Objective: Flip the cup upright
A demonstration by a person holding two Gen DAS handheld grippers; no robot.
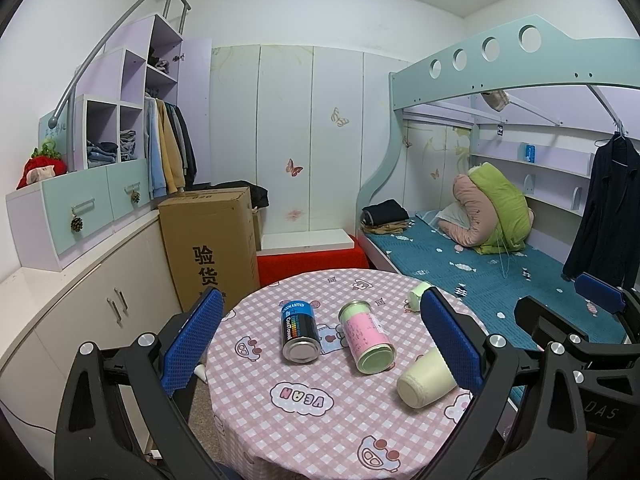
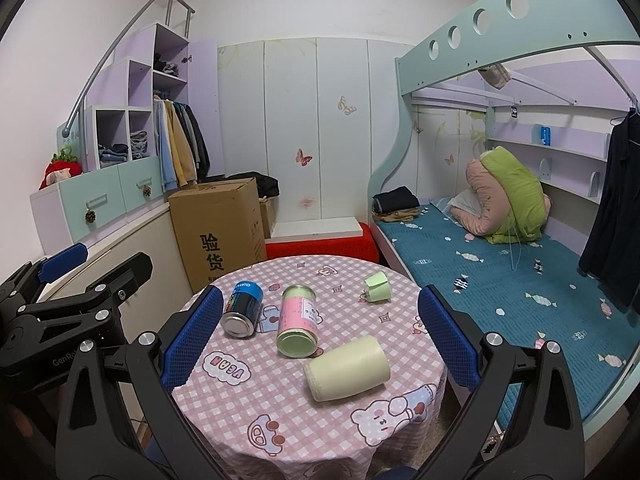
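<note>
A pale yellow-green cup [image 1: 426, 378] lies on its side on the round table with the pink checked cloth [image 1: 320, 420]; in the right wrist view the cup [image 2: 347, 369] lies near the table's front right, its base toward me. My left gripper [image 1: 322, 342] is open and empty, held above the table's near edge, its right finger just beside the cup. My right gripper [image 2: 320, 338] is open and empty, its fingers spread wide, the cup between and below them. Neither touches the cup.
A blue-black can [image 2: 242, 309] and a pink-labelled green jar [image 2: 298, 326] lie on their sides mid-table. A small green mug [image 2: 377, 287] sits at the far right. A cardboard box [image 2: 218, 228] stands behind; a bunk bed [image 2: 520, 280] is to the right, cabinets to the left.
</note>
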